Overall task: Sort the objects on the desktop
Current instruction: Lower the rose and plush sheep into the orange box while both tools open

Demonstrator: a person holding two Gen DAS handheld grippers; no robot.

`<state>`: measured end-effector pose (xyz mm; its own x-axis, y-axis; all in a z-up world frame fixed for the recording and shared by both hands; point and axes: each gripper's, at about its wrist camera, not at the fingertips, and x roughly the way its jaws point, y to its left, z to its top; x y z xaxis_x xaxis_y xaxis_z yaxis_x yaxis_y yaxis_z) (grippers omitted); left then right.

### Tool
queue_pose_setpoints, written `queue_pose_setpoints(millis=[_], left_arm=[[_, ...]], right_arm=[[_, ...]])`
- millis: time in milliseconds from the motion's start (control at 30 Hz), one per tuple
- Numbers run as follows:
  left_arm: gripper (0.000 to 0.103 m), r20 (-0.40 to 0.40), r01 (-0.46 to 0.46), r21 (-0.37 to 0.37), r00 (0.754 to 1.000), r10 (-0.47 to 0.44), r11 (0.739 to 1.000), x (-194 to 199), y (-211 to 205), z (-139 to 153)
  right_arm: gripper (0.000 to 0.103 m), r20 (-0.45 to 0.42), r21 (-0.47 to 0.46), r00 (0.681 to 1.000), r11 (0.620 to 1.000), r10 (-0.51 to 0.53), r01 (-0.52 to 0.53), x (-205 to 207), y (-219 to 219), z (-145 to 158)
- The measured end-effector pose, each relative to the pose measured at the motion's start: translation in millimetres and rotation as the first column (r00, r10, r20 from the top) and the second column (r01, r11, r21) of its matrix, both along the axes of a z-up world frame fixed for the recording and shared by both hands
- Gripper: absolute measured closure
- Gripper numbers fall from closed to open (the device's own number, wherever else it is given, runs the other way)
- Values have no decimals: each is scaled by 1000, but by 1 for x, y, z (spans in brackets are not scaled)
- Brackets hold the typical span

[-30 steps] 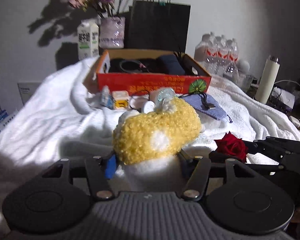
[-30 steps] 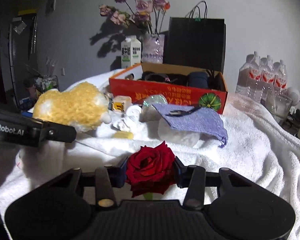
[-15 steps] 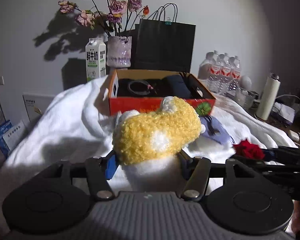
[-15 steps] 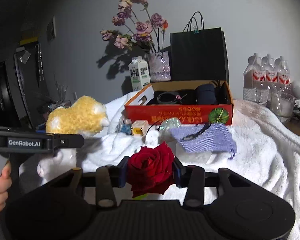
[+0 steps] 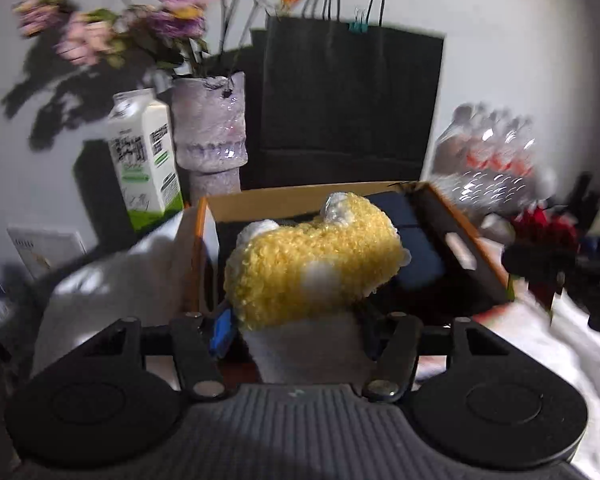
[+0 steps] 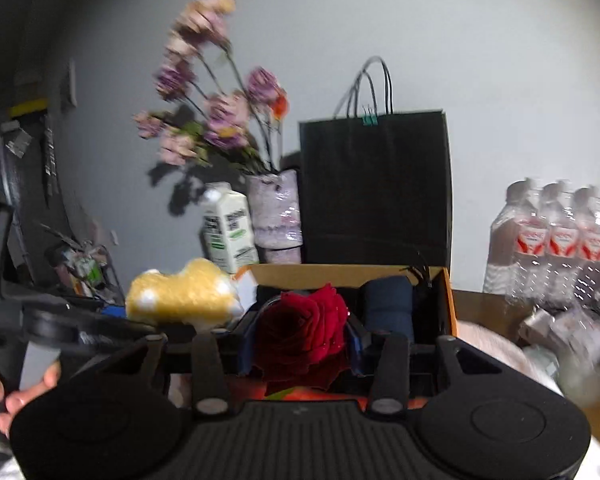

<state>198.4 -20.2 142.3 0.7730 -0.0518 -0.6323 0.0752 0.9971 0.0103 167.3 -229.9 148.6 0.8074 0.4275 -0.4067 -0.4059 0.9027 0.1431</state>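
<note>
The left claw (image 5: 296,332) is held level and points toward the cardboard box (image 5: 476,252), its two fingers pinching the white lower part of a yellow plush toy (image 5: 312,268). The toy sits high between the fingers, in front of the open top of the box; whether it is over the box or only before it, I cannot tell. In the right wrist view the same toy (image 6: 180,296) shows at the left, beside the box's left end, and bare fingers of the person's left hand (image 6: 4,392) wrap the handle below it.

The right claw (image 6: 300,340) is also level and faces the box (image 6: 446,300) from the front. Its fingers are pressed onto a red rose (image 6: 304,332), whose bloom stands up between them, in front of the box opening. Inside the box a dark blue roll (image 6: 388,308) lies to the right of the rose.

Behind the box stand a black paper bag (image 6: 376,184), a vase with pink and purple flowers (image 6: 276,208) and a white and green milk carton (image 6: 228,228). Its print is too blurred to read. A pack of water bottles (image 6: 552,240) with red labels stands at the right, the label writing not legible. A white towel (image 5: 540,344) covers the bench
</note>
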Motion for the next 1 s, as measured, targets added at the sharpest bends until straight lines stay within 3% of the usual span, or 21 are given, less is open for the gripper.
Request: queue_pose_setpoints(millis=[267, 467, 500, 533, 700, 800, 1000], left_arm=[[41, -109, -19, 79, 994, 28, 997, 124, 13, -43], [31, -152, -70, 99, 985, 84, 993, 161, 30, -70], [29, -153, -63, 84, 985, 75, 994, 160, 33, -69], [27, -154, -53, 77, 986, 64, 996, 160, 35, -66], [16, -107, -56, 101, 992, 66, 993, 141, 36, -43], [15, -103, -81, 110, 990, 92, 991, 127, 33, -27], [13, -164, -175, 94, 968, 189, 980, 85, 24, -2]], right_arm=[[61, -229, -78, 973, 997, -41, 24, 167, 40, -42], [60, -304, -144, 951, 989, -60, 16, 237, 64, -84], [59, -303, -154, 952, 988, -50, 2, 240, 69, -87], [49, -298, -157, 954, 987, -36, -12, 244, 73, -88], [25, -289, -136, 956, 991, -43, 3, 241, 75, -77], [24, -243, -168, 967, 985, -83, 42, 225, 67, -58], [24, -232, -147, 961, 982, -150, 118, 176, 24, -20]])
